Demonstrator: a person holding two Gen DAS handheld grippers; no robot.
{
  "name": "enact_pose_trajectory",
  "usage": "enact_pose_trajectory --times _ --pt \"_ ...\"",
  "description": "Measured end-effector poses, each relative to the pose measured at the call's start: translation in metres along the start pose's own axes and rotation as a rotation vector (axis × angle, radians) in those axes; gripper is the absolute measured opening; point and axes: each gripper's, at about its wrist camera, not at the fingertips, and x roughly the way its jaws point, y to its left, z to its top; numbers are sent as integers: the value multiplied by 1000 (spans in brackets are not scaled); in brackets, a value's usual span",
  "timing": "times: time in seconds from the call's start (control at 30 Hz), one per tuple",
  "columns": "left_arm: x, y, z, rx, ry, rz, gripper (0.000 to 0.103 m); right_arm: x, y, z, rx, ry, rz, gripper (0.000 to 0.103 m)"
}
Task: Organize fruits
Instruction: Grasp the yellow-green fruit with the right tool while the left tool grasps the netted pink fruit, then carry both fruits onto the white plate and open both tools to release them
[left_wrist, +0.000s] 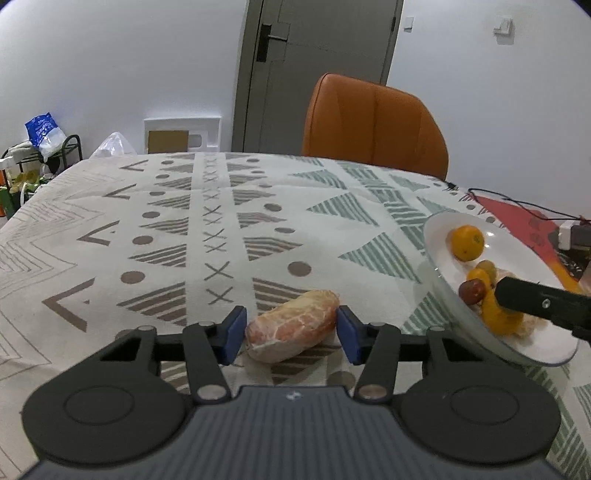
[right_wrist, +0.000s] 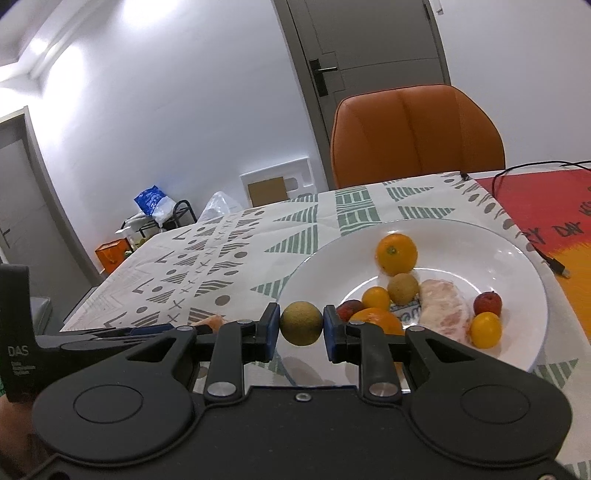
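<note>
A peeled pomelo segment (left_wrist: 291, 325) lies on the patterned tablecloth between the blue pads of my left gripper (left_wrist: 291, 334); the jaws stand around it, and whether they grip it I cannot tell. My right gripper (right_wrist: 301, 325) is shut on a small round yellow-green fruit (right_wrist: 301, 323), held above the near left rim of the white plate (right_wrist: 517, 251). The plate holds an orange (right_wrist: 396, 253), a brownish round fruit (right_wrist: 403, 288), small yellow fruits (right_wrist: 485, 329), red fruits (right_wrist: 487, 302) and another pomelo segment (right_wrist: 445, 312). The plate also shows in the left wrist view (left_wrist: 439, 236).
An orange chair (left_wrist: 373, 122) stands behind the table's far edge. A black cable (right_wrist: 546, 254) runs over a red and orange mat (right_wrist: 535, 199) to the right of the plate. A rack with bags (left_wrist: 44, 147) stands on the floor at the left.
</note>
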Motion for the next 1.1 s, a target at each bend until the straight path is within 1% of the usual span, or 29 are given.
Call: enact_pose_trajectory --times 0.27,0.57,0.77,0.93,1.1 --pt "-14 -17 10 33 -57 -13 51 -9 -16 2 26 -28 -33 24" --pt "-20 -37 23 65 -92 -43 51 -13 -36 6 48 -56 -80 24" --pt "-19 -48 29 79 -107 -60 51 -6 -47 13 45 -67 -104 24" --pt "-16 -57 32 96 -107 -78 51 -1 -54 16 39 -68 -103 29" --pt "-9 -67 36 106 -105 -96 51 -9 -57 15 42 -71 -94 36"
